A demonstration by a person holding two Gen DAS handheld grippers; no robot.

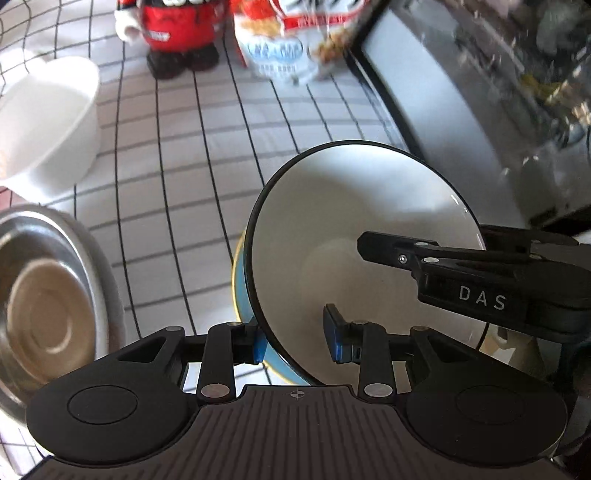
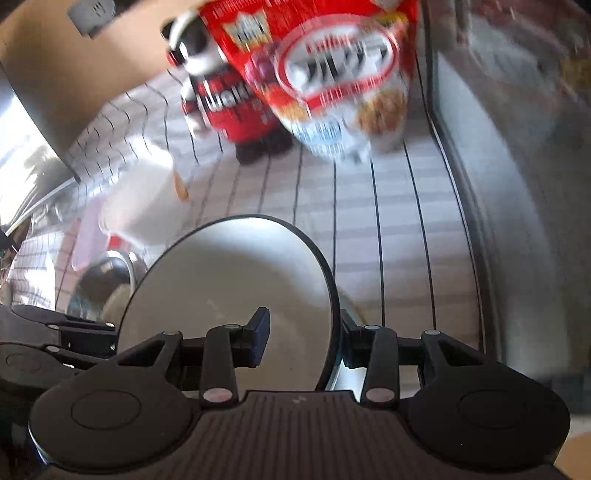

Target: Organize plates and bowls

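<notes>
Both tongs gripped one white bowl (image 1: 354, 236) with a black rim, held tilted above the grid-patterned bench (image 1: 207, 155). The left tongs (image 1: 295, 338) were clamped across the bowl's near-left wall, one blue pad outside and one inside. The right tongs (image 2: 301, 338) pinched the opposite wall the same way, their body showing at the right in the left wrist view. A blue, yellow-rimmed dish (image 1: 245, 295) sat directly beneath the bowl; contact could not be judged. A steel bowl (image 1: 48, 295) lay to the left, a white bowl (image 1: 51, 129) behind it. A red figurine (image 1: 173, 33) and a cereal bag (image 1: 295, 40) stood at the back, blurred.
</notes>
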